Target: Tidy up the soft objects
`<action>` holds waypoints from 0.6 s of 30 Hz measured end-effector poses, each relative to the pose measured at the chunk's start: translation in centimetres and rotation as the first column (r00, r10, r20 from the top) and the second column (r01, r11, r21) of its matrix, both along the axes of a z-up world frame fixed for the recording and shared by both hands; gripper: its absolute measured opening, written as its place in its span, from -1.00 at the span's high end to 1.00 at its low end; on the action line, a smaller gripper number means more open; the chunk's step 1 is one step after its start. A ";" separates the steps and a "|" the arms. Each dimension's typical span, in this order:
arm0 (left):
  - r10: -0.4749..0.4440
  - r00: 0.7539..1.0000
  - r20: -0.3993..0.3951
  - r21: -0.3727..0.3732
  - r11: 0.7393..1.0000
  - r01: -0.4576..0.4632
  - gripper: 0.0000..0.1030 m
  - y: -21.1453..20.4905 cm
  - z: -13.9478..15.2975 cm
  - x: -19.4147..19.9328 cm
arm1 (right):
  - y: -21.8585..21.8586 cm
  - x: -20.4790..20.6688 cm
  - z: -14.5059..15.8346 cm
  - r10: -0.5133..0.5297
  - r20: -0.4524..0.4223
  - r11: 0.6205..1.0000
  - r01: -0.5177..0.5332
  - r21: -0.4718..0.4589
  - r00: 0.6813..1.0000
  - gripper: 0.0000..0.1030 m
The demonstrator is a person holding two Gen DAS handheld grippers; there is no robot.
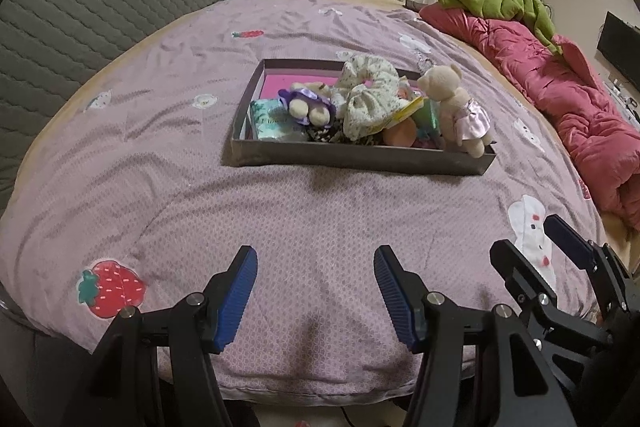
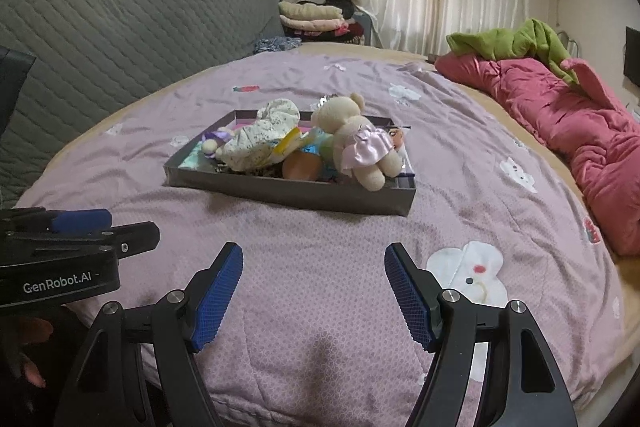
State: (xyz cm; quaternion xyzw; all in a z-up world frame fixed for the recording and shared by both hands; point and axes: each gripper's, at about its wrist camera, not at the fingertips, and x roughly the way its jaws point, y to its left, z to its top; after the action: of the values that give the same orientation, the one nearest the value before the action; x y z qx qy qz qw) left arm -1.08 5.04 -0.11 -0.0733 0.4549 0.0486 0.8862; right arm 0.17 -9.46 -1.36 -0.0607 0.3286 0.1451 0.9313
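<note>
Sorting looks close to finished, with the teddy bear [image 1: 452,103], floral scrunchie [image 1: 368,91] and other soft bits heaped in the grey tray [image 1: 352,157] on the bedspread [image 1: 160,155], while left gripper [image 1: 316,295] and right gripper [image 2: 314,297] hover nearby, jaws apart and empty

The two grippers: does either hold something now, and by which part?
Nothing is held. The left gripper and the right gripper are both open over the bedspread, short of the tray.

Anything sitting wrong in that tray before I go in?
Yes: the cream teddy bear in a pink satin dress isn't inside the grey cardboard tray; it straddles the near right rim, one leg hanging outside.
</note>
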 end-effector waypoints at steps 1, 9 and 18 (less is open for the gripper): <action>0.002 1.000 0.000 0.004 1.000 -0.002 -0.17 0.0 -0.1 0.0 | 0.0 0.1 -0.2 -0.004 -0.002 1.000 0.004 0.000 1.000 -0.45; 0.006 1.000 -0.013 0.002 1.000 -0.006 -0.17 -0.1 -0.9 0.6 | -0.2 0.8 -0.8 -0.011 -0.015 1.000 0.011 0.002 1.000 -0.45; -0.004 1.000 -0.027 0.008 1.000 0.004 -0.17 -0.5 -1.4 0.8 | -0.7 1.3 -1.3 -0.018 -0.031 1.000 0.018 0.020 0.999 -0.45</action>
State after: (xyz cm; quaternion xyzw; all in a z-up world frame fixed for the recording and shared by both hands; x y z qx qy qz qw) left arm -0.27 4.59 -1.51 -0.0683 0.4668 0.0497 0.8803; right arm 1.49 -10.19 -2.69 -0.0460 0.3421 0.1410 0.9279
